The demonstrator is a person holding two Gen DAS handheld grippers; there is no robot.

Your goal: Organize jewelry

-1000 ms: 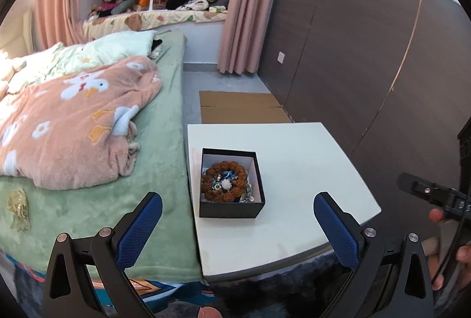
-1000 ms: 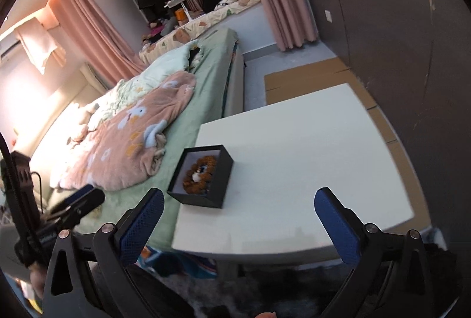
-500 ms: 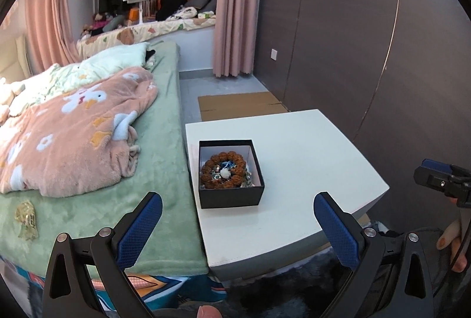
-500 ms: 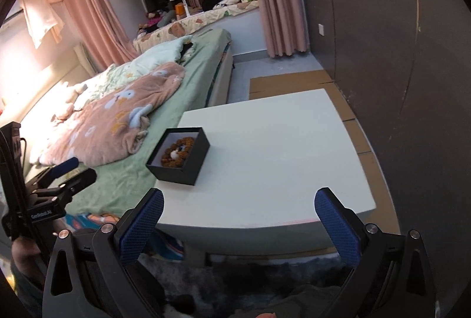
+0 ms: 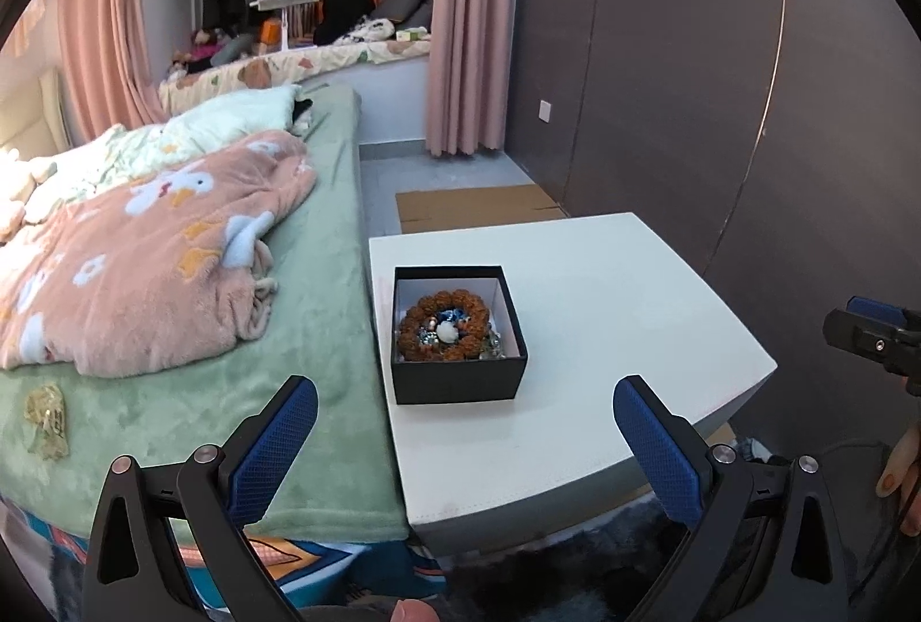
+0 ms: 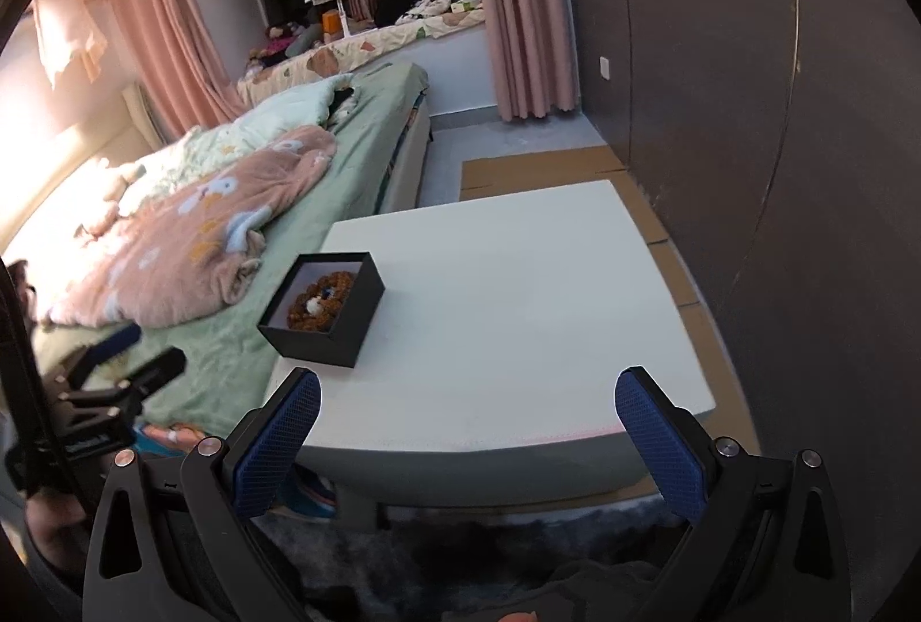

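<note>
Hovering short of table (image 5: 604, 288): L tool (image 5: 460, 426) & R tool (image 6: 466, 420) both released; bead bracelet (image 5: 443, 325) in black box (image 5: 457, 383).

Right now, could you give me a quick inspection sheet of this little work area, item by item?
Surface: white table beside the bed, bare apart from one box.
Job's things: open black box near the table's bed-side edge, holding a brown bead bracelet with small pale and blue pieces inside its ring.
Clutter: nothing seen on the table.
Grippers: left gripper and right gripper both open and empty, short of the box.
Cables: a thin dark cord by the person's right hand at the left view's right edge.
Surroundings: green bed with pink blanket, pink curtains, dark wall panels, flattened cardboard on the floor.
</note>
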